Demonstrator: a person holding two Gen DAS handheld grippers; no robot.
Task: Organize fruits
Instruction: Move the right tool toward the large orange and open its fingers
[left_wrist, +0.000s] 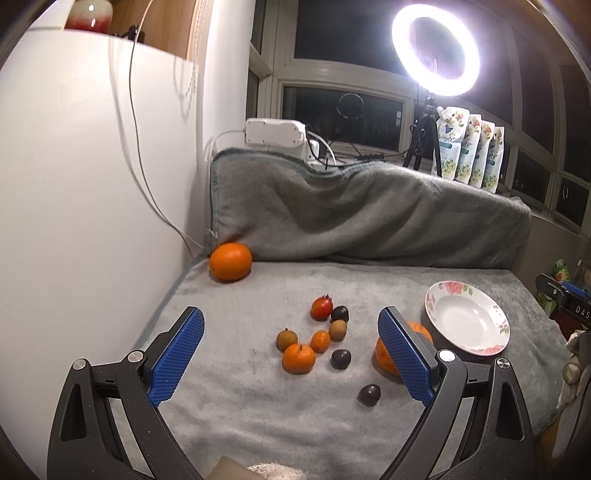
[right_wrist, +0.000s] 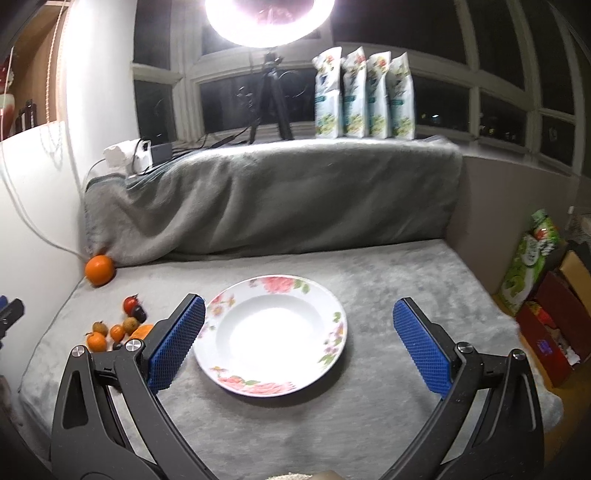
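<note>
Fruits beside empty plate

— Seen on the left gripper? 
— Black plastic arms with teardrop cut-outs, two silver round screws per side, blue pads textured in a fine diamond grid.

— Same on the right gripper? 
— Identical: matte black frame, silver screw heads, long blue cross-hatched pads at the tips.
</note>
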